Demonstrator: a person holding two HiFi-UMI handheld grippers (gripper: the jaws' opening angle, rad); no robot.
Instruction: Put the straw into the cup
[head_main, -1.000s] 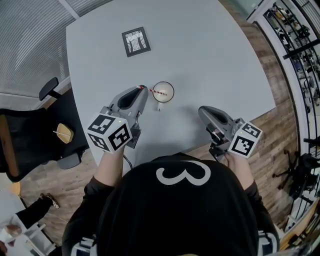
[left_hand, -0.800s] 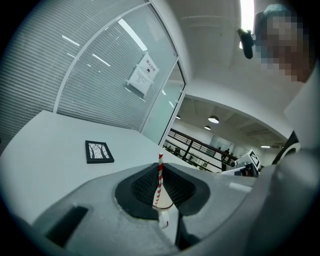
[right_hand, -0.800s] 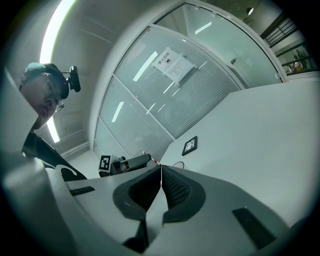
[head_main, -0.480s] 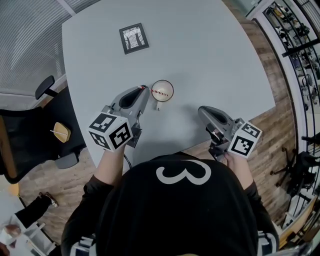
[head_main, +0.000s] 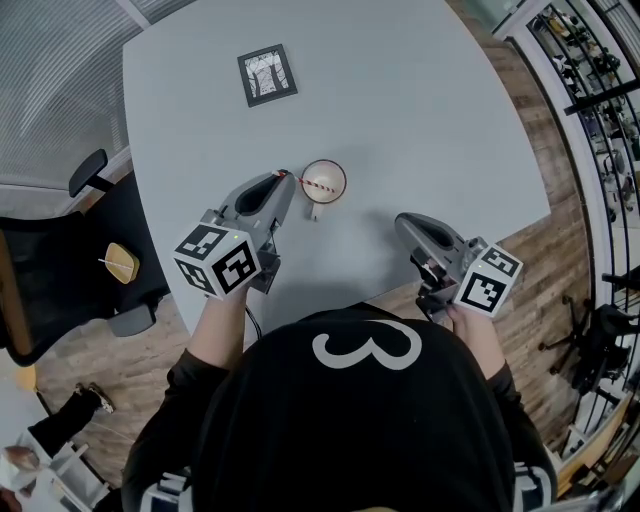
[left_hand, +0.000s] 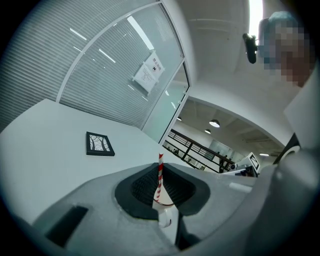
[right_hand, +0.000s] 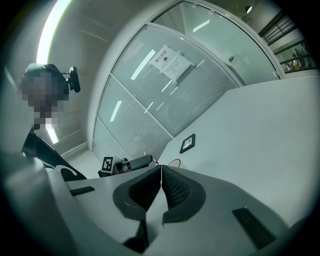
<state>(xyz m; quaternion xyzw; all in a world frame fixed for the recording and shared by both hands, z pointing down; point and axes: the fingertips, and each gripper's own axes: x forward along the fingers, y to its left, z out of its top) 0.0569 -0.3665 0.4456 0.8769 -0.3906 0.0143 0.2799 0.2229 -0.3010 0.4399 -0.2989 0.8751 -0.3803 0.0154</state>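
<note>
A red-and-white striped straw (head_main: 318, 186) slants from my left gripper (head_main: 286, 178) down over the mouth of a small white cup (head_main: 340, 192) that stands on the grey table (head_main: 450, 120). The left gripper is shut on the straw's near end. In the left gripper view the straw (left_hand: 160, 170) stands upright between the pads, with the cup (left_hand: 165, 216) just below and beyond them. My right gripper (head_main: 403, 222) rests shut and empty near the table's front edge, to the right of the cup. From the right gripper view the closed jaws (right_hand: 161, 172) face the cup (right_hand: 175, 163).
A small black-framed picture (head_main: 267, 75) lies flat on the table beyond the cup, also visible as the picture (left_hand: 100, 144). A black office chair (head_main: 60, 280) stands off the table's left edge. Shelving (head_main: 600, 90) lines the far right.
</note>
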